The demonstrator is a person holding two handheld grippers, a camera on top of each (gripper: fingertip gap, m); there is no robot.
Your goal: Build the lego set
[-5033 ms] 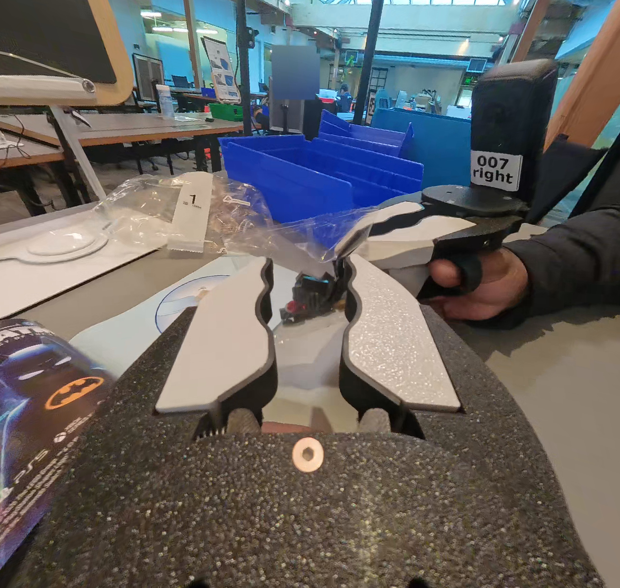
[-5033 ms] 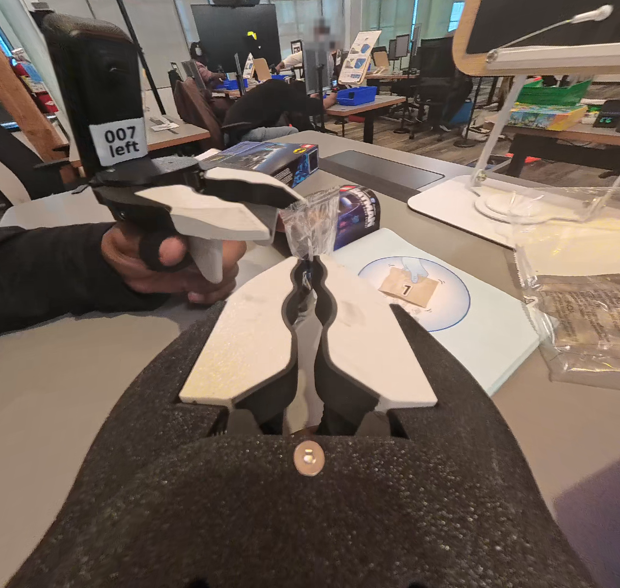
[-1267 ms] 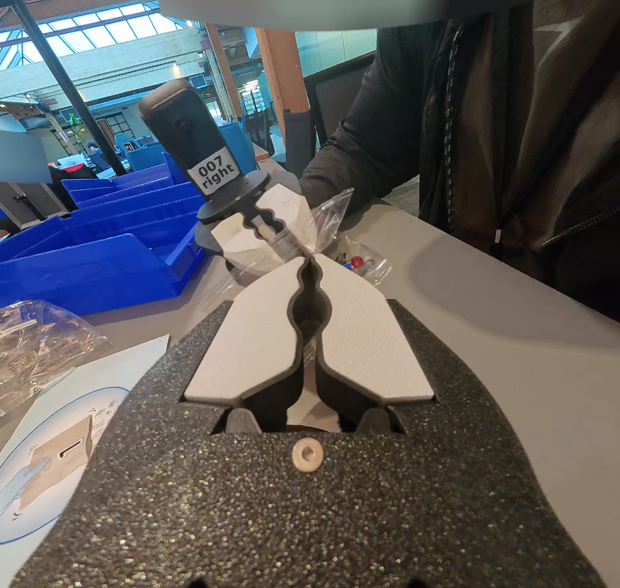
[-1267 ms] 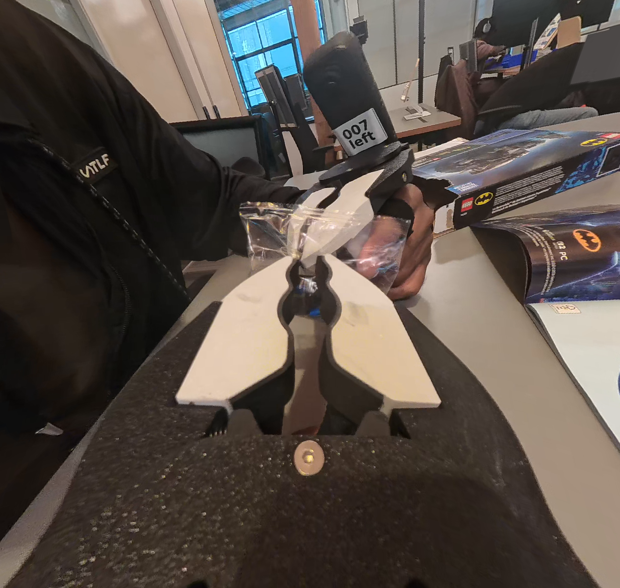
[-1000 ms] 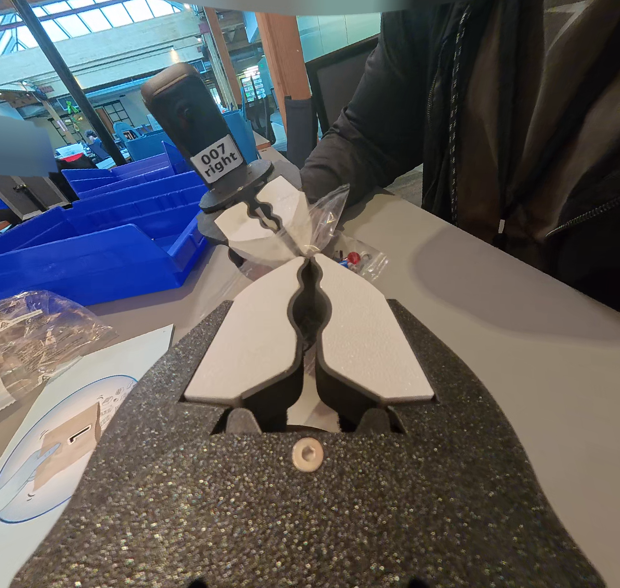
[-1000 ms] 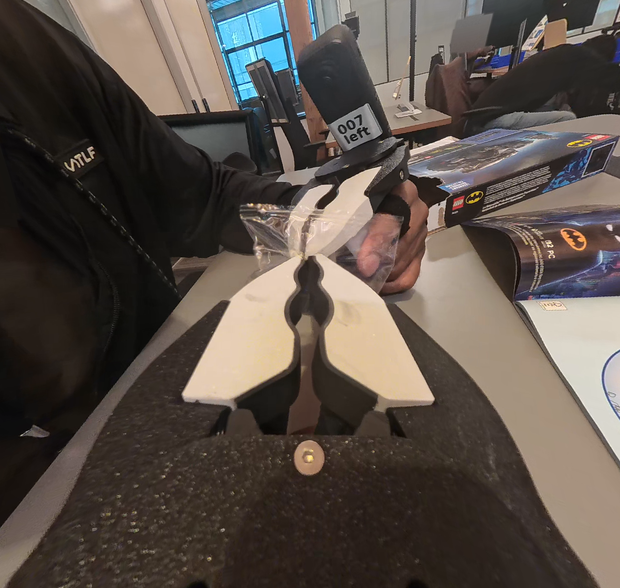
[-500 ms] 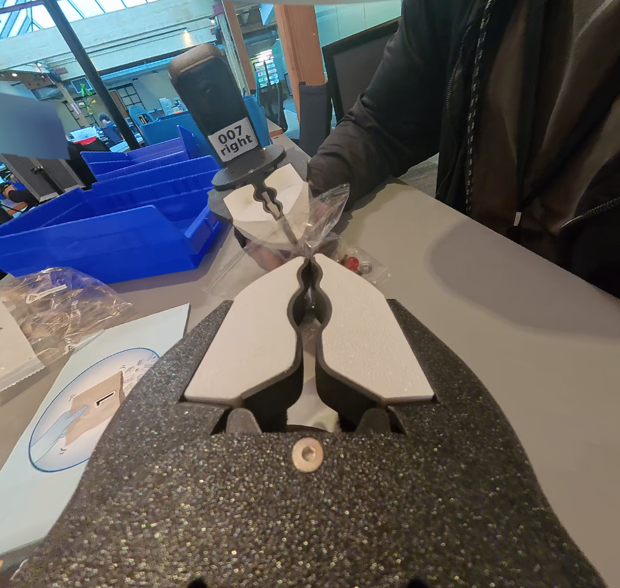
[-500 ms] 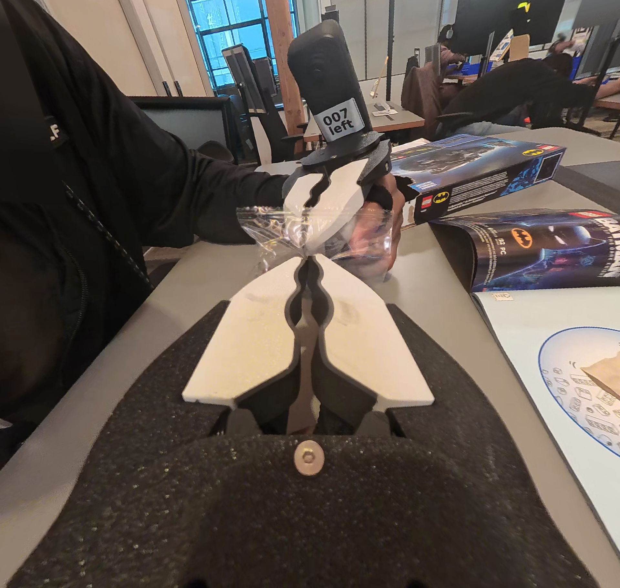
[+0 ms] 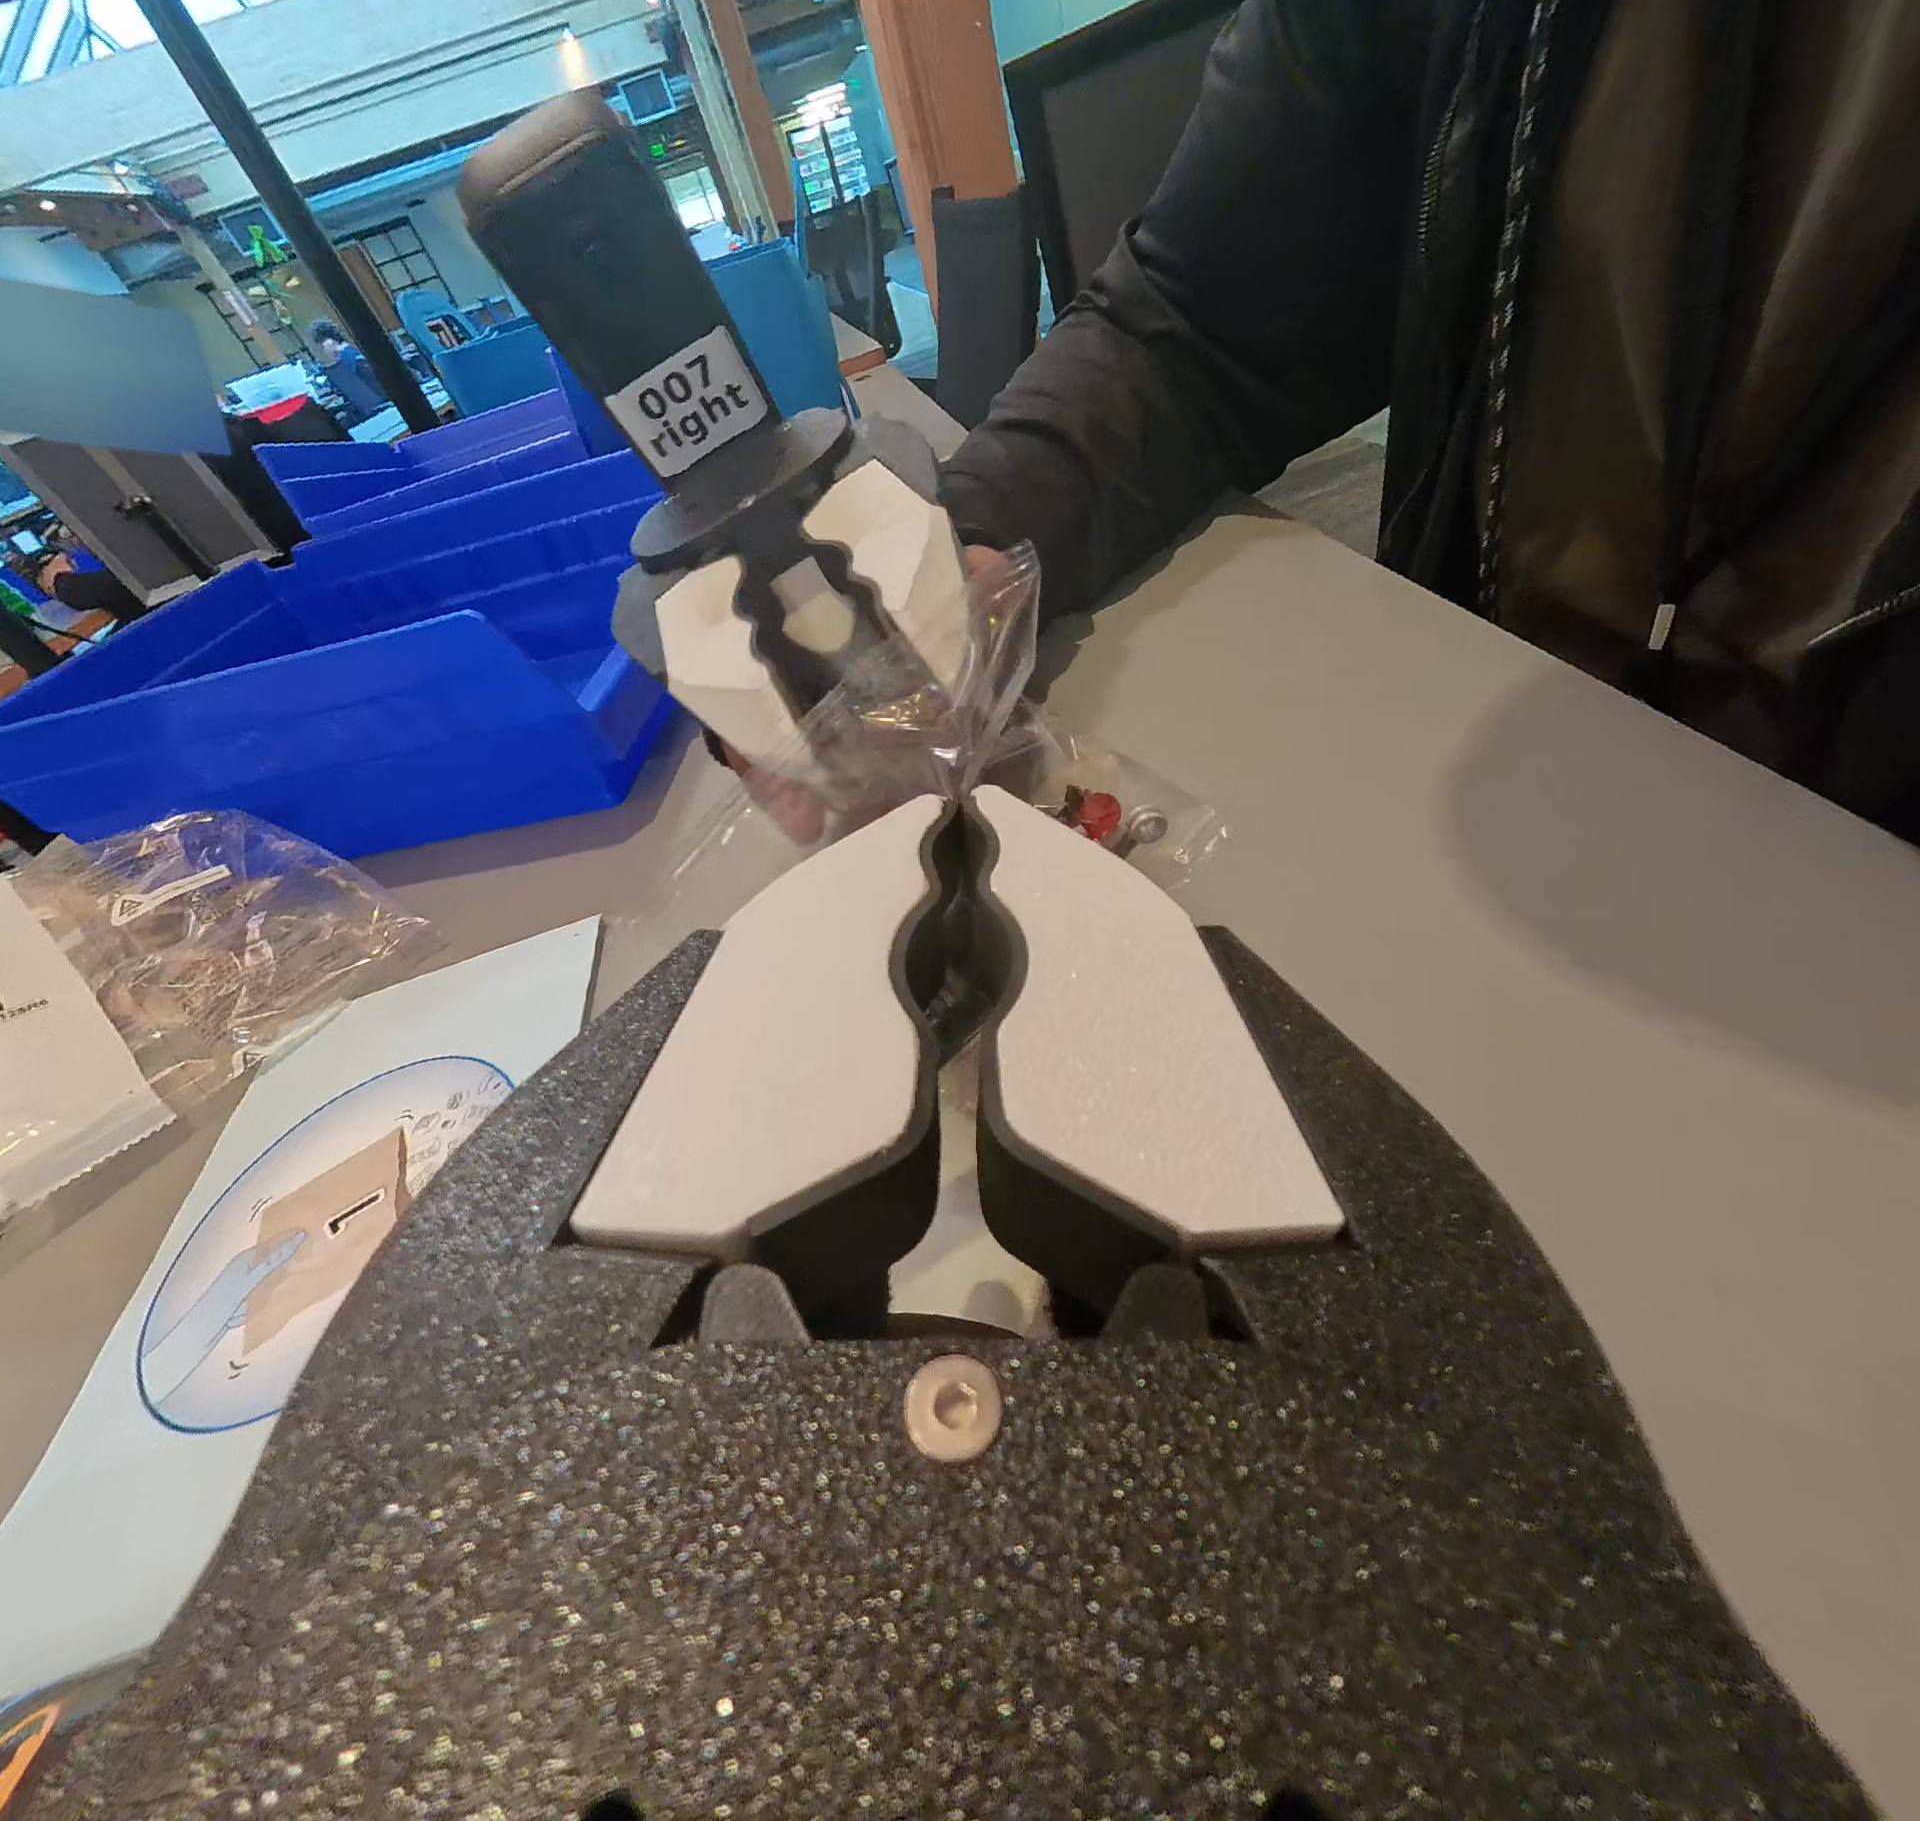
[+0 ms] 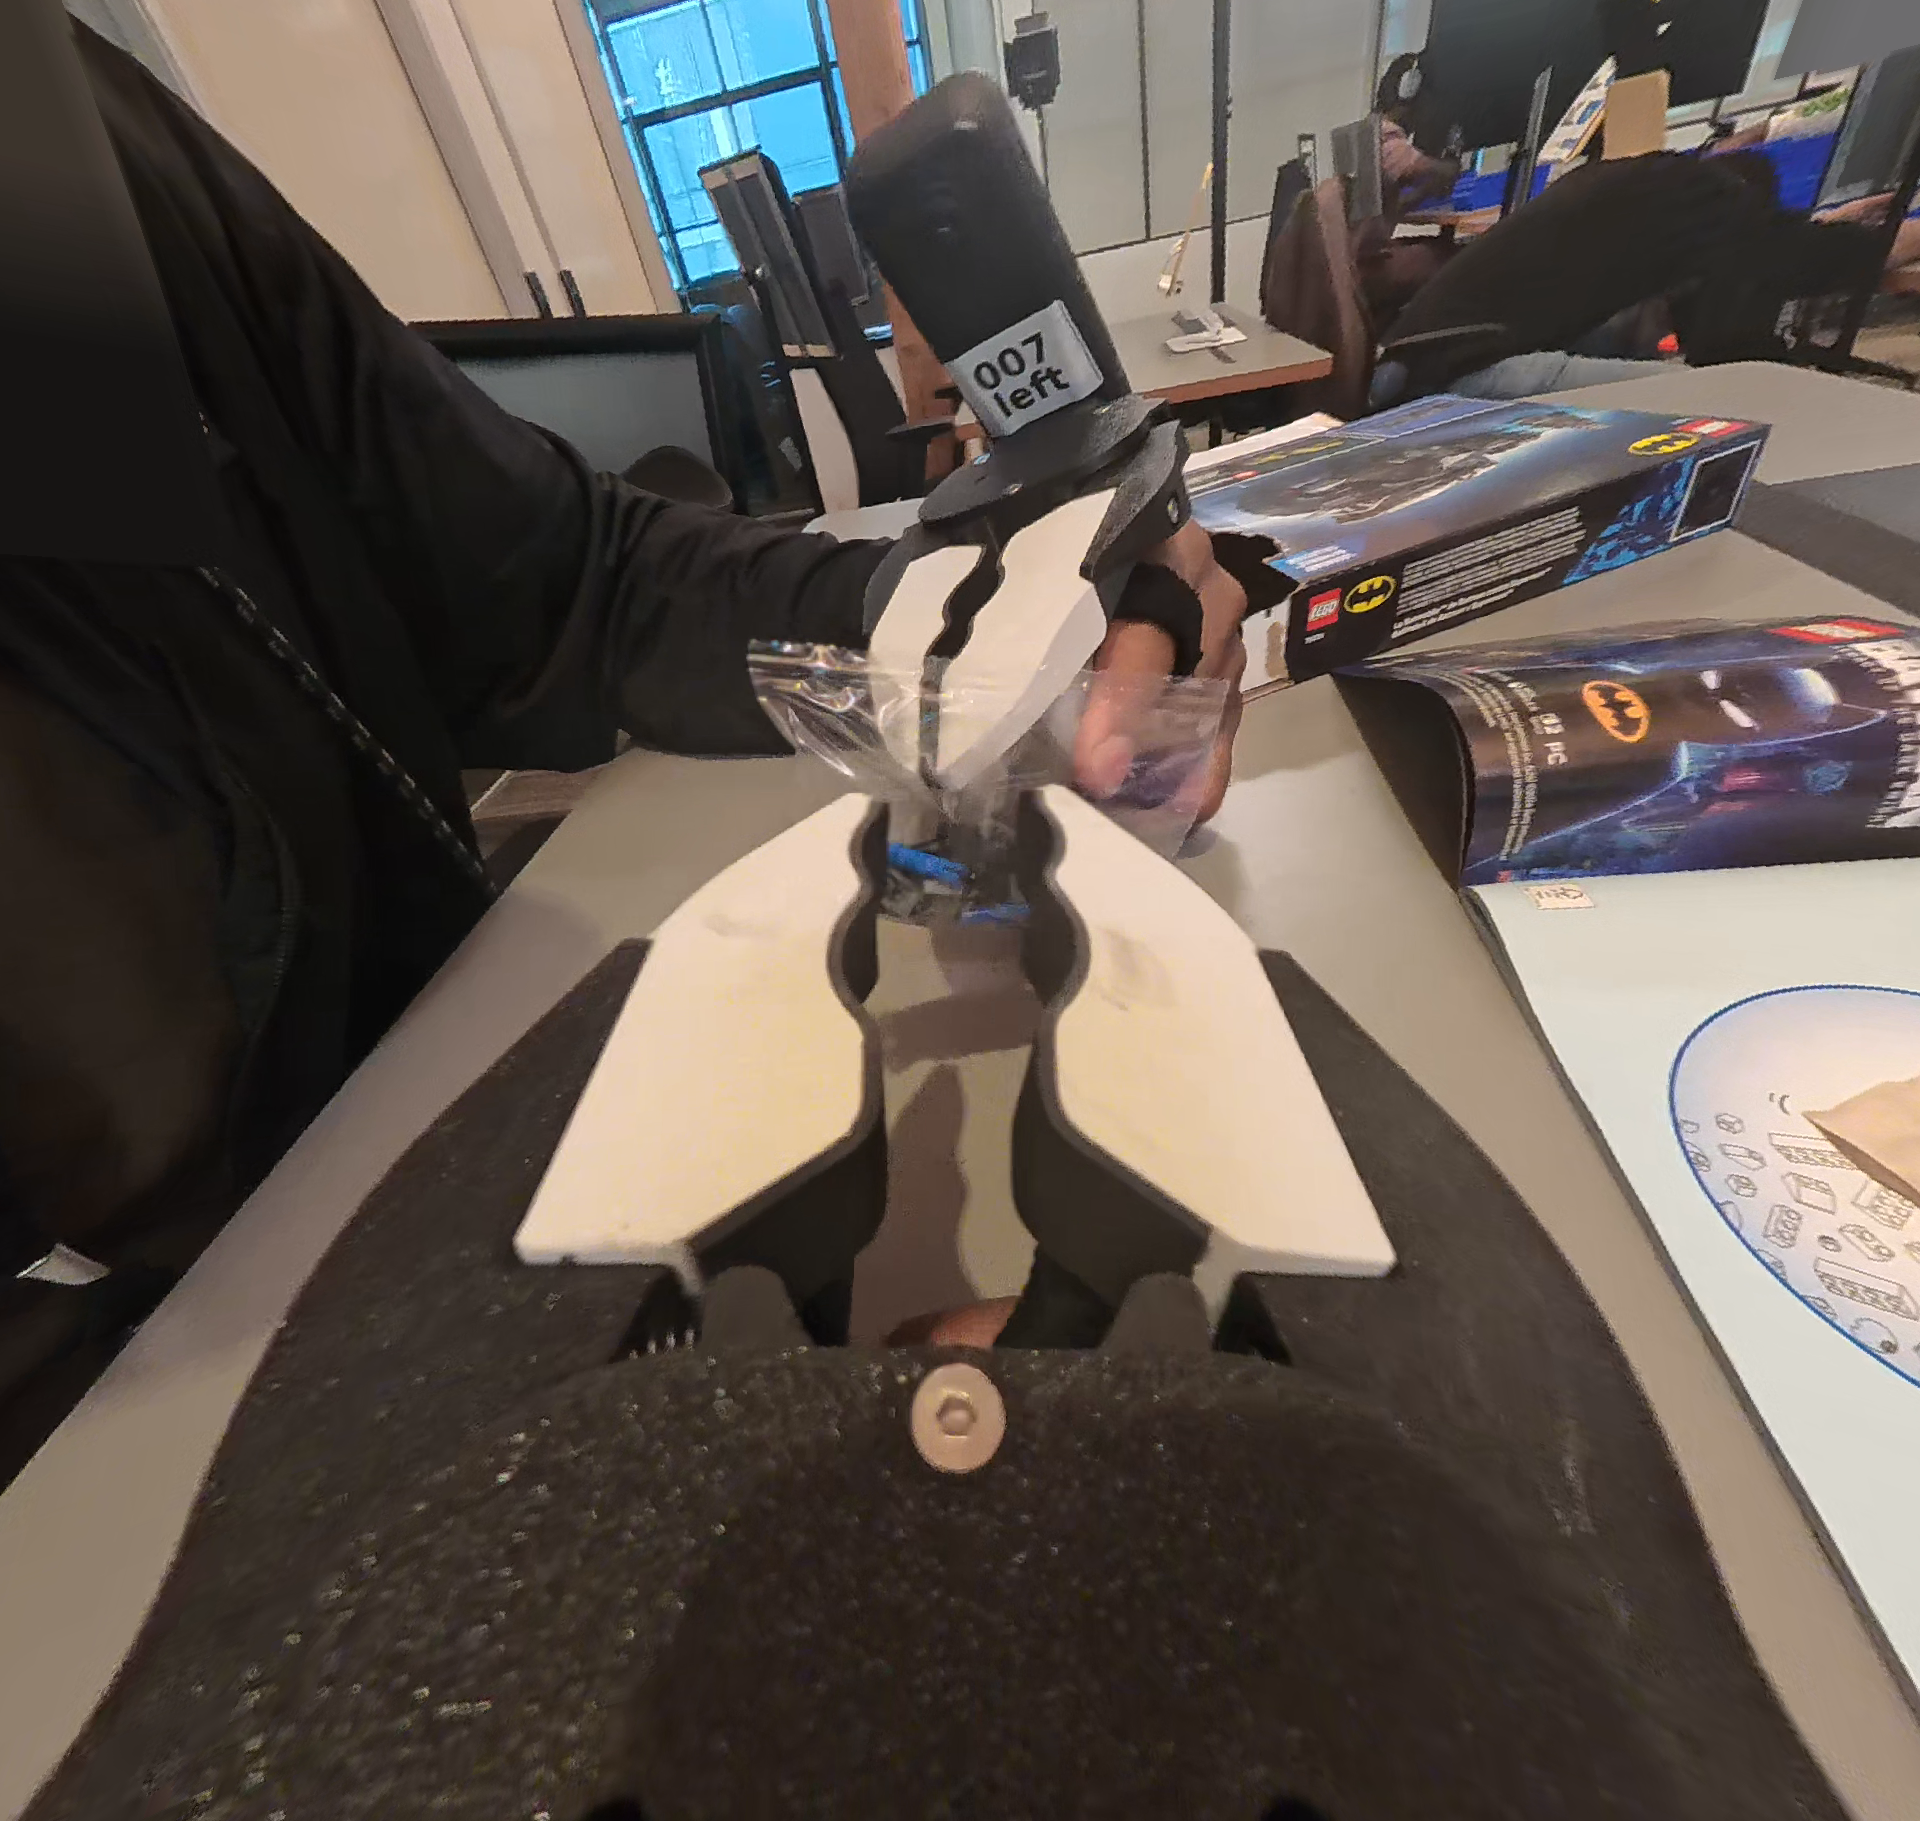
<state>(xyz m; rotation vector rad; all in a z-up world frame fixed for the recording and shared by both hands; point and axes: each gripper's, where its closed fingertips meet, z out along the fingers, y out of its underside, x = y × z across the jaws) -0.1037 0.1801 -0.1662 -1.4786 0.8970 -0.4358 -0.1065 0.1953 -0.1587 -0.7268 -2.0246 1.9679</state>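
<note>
My left gripper (image 9: 961, 803) is shut on the top edge of a clear plastic bag (image 9: 914, 701); the film bunches up right at its tips. The bag holds small pieces, red (image 9: 1096, 815) and blue (image 10: 925, 867), and hangs down to the grey table (image 9: 1455, 940). My right gripper (image 10: 951, 815) is open; the bag (image 10: 821, 701) sits loose between its spread fingers, which do not press on it. In the left wrist view the right gripper (image 9: 821, 659) faces me with its jaws apart behind the bag. In the right wrist view the left gripper (image 10: 940, 763) pinches the film.
Blue bins (image 9: 312, 691) stand at the back left. Another clear bag (image 9: 208, 919) and a white instruction sheet (image 9: 343, 1148) lie at the left. A dark toy box (image 10: 1507, 514) and a dark booklet (image 10: 1662, 743) lie at the right. The person's dark jacket (image 9: 1558, 265) is close by. The grippers are tip to tip, or close to it.
My right gripper was shut on the bag half a second ago; its jaws have now opened and let the film go. My left gripper stays shut on the bag.
</note>
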